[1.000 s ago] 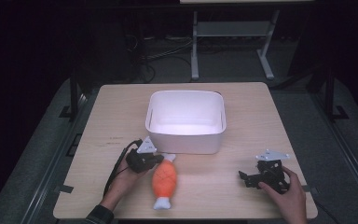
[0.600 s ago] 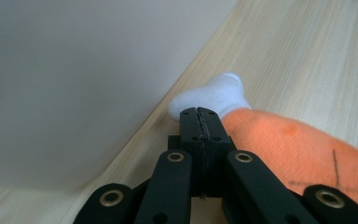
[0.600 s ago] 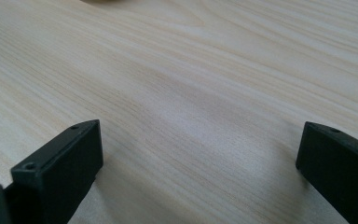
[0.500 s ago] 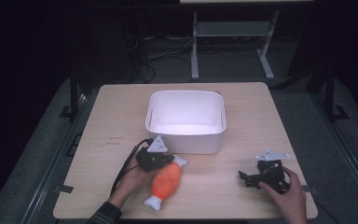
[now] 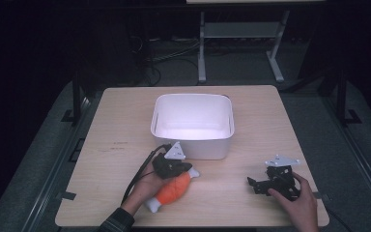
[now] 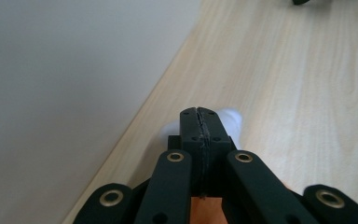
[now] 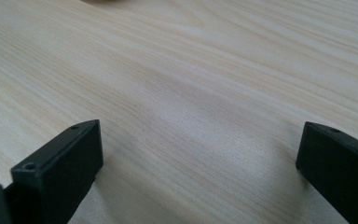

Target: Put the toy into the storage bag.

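So the left gripper (image 5: 179, 169) sits just in front of the white tub (image 5: 192, 145), right over the top end of the orange plush fish (image 5: 173, 189); in the left gripper view its jaws are pressed together with no gap at all, and a bit of white fin (image 6: 230, 120) pokes out just past the tips. There's a sliver of orange at the very bottom of that view too, under the jaws; honestly can't tell whether fabric is actually pinched between the pads or whether they're just closed on top of the toy, since the jaws themselves hide the contact. The fish lies tilted on the wooden table (image 5: 121, 125), white tail toward the near edge, head end toward the tub; its upper part is covered by the gripper and the left hand (image 5: 147, 186), so the face end is hard to make out.

The tub wall takes up the whole left side of the left gripper view, blurry and featureless; close to the jaws, not touching as far as I can see.

The right gripper (image 5: 252, 182) rests well apart on the right side of the table, held by the right hand (image 5: 299, 203); its jaws are spread wide with bare wood between them; both are cut off at the frame edge in the right gripper view.
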`<state>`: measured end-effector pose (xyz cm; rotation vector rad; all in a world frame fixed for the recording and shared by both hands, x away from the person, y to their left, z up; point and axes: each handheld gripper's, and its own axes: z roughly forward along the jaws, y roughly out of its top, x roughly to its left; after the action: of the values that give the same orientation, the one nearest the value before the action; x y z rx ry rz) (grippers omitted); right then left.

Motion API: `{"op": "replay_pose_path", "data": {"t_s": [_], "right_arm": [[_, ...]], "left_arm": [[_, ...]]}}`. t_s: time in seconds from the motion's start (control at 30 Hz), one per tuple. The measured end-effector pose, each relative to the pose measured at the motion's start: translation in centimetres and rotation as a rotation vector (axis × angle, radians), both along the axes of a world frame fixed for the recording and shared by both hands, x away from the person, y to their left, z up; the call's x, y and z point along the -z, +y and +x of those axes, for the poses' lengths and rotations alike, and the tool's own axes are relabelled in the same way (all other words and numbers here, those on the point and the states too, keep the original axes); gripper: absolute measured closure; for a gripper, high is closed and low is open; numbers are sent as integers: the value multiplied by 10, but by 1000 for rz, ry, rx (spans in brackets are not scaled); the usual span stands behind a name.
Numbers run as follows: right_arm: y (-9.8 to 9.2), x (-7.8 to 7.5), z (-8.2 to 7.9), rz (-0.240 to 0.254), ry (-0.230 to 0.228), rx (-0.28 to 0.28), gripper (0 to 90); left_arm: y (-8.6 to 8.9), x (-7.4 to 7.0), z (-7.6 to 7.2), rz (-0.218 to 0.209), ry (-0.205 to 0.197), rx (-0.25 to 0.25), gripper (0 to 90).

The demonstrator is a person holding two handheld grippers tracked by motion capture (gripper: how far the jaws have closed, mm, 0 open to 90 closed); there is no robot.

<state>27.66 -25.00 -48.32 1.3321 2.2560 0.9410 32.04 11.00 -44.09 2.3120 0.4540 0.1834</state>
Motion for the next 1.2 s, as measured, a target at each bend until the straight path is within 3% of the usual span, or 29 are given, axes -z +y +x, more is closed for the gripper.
{"op": "replay_pose_path", "data": {"t_s": [0.27, 0.43, 0.67, 0.87, 1.1, 1.2], "right_arm": [[0, 0, 0, 0, 0, 0, 0], [0, 0, 0, 0, 0, 0, 0], [0, 0, 0, 0, 0, 0, 0], [0, 0, 0, 0, 0, 0, 0], [0, 0, 0, 0, 0, 0, 0], [0, 0, 0, 0, 0, 0, 0]], "left_arm": [[-13, -2, -6, 16, 2, 55, 897], [-11, -7, -8, 23, 4, 71, 881], [-3, -19, -11, 2, 32, 40, 748], [10, -28, -11, -4, 79, 0, 544], [21, -28, -13, 22, 113, -39, 413], [27, -28, -15, 40, 131, -40, 306]]}}
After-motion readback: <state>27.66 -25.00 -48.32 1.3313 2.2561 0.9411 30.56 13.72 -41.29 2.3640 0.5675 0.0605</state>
